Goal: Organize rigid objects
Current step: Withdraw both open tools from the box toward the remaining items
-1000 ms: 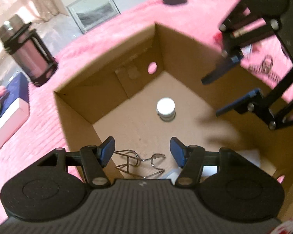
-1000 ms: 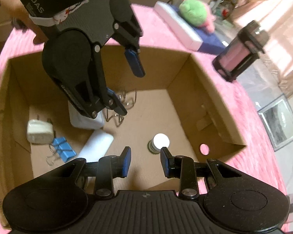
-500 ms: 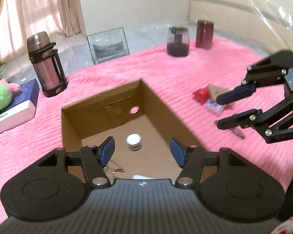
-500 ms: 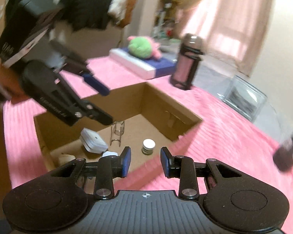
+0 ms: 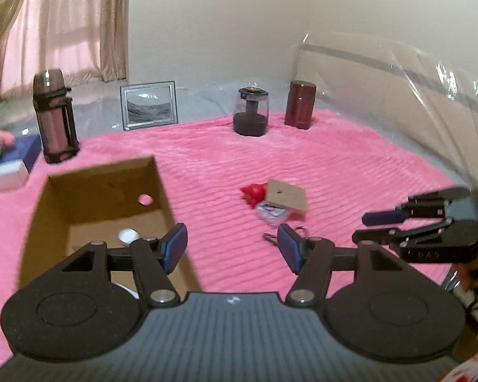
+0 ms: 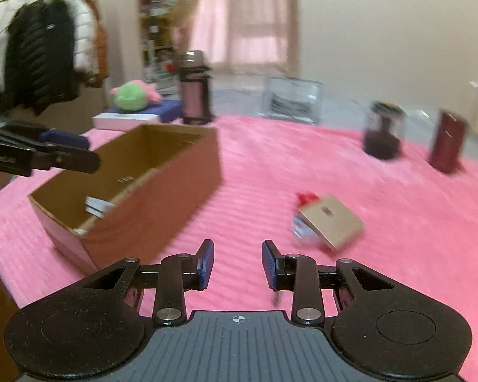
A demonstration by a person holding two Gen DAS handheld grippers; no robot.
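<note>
An open cardboard box (image 5: pixel 157 175) (image 6: pixel 175 175) sits on the pink blanket, with a white-capped jar (image 5: pixel 127 235) and a white item (image 6: pixel 97 205) inside. To its right lie a small cardboard card (image 5: pixel 285 195) (image 6: pixel 333 222), a red piece (image 5: pixel 255 191) (image 6: pixel 306 198), a clear packet (image 5: pixel 272 213) and a wire piece (image 5: pixel 299 230). My left gripper (image 5: pixel 232 248) (image 6: pixel 89 151) hovers by the box's right wall, open and empty. My right gripper (image 6: pixel 237 261) (image 5: pixel 361 227) hangs over bare blanket just short of the card; its jaws stand narrowly apart with nothing between them.
Along the blanket's far edge stand a thermos (image 5: pixel 54 117), a picture frame (image 5: pixel 149 105), a dark glass jar (image 5: pixel 251 113) and a maroon canister (image 5: pixel 301 105). A green plush (image 6: pixel 133 95) lies on a flat box at far left. Coats hang behind.
Both grippers have risen out of the box and swung right, now facing the loose items on the blanket. Neither gripper's gap has changed.
</note>
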